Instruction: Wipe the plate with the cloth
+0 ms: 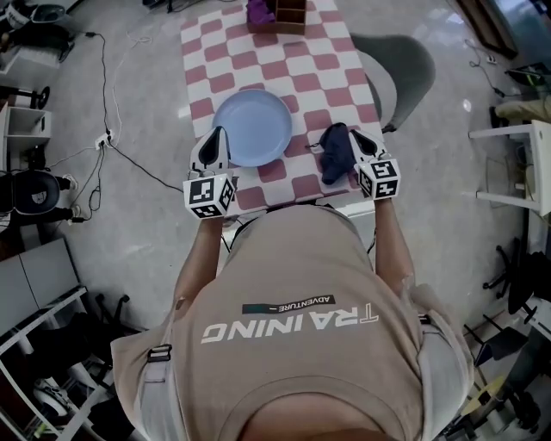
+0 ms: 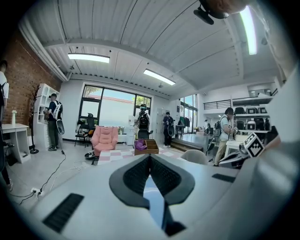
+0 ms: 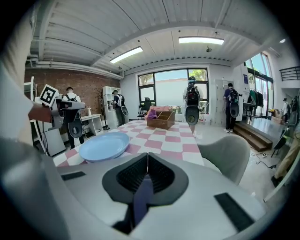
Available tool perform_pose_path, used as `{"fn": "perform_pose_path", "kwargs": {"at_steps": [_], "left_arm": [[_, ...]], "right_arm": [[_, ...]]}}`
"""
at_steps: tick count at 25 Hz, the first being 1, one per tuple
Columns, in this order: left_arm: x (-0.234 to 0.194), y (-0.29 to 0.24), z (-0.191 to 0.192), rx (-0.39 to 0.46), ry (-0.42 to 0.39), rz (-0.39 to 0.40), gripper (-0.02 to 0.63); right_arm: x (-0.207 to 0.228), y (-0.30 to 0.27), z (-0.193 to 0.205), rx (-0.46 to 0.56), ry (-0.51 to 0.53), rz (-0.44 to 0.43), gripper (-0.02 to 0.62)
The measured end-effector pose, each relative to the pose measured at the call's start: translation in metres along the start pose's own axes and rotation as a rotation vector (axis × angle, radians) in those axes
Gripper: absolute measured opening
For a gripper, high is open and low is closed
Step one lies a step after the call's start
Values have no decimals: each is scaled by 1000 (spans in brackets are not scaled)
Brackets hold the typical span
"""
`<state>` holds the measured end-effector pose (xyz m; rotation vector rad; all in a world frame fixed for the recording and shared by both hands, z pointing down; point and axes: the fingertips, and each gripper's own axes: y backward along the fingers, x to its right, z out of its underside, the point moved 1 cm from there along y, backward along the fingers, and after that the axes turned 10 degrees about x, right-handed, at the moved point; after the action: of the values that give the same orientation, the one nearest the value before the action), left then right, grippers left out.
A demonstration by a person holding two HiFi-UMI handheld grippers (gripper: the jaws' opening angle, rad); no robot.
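Closest to me is the person's beige shirt (image 1: pixel 293 293), with both forearms reaching out to the near edge of the checked table (image 1: pixel 323 77). The left gripper (image 1: pixel 219 136) sits at the near left of the table. In its own view the jaws are closed with a pale blue wedge between the pads, so I read it as clamped on the near left rim of the plate (image 1: pixel 254 125). The right gripper (image 1: pixel 353 134) is at the near right, with its jaws pressed together on a strip of the dark blue cloth (image 1: pixel 337 155). The rest of the cloth bunches just to the left of that gripper, over the near right part of the table; I cannot tell whether it rests on the top. The plate lies flat on the table between the two grippers, a little farther out than the cloth and apart from it. At the far end of the table stands a wooden box (image 1: pixel 290 15) with something purple (image 1: pixel 258 12) at its left side. A grey chair (image 1: pixel 405 69) stands off the table's right edge
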<state>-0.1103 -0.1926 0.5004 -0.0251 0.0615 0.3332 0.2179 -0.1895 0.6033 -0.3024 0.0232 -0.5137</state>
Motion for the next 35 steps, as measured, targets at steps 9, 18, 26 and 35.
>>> {"fn": "perform_pose_path", "kwargs": {"at_steps": [9,18,26,35], "left_arm": [[0,-5,-10,21,-2,9,15],[-9,2,-16,44,-1,-26,15],[-9,14,-13,51,9,-54,15],[-15,26,-19,76,12,-89,15]], "right_arm": [[-26,-10,68,-228,15,-68,296],[-17,-12,105,-317,-49,-28,297],[-13,-12,109,-349,-53,-18,298],[-20,-15,102,-391,16,-40,122]]}}
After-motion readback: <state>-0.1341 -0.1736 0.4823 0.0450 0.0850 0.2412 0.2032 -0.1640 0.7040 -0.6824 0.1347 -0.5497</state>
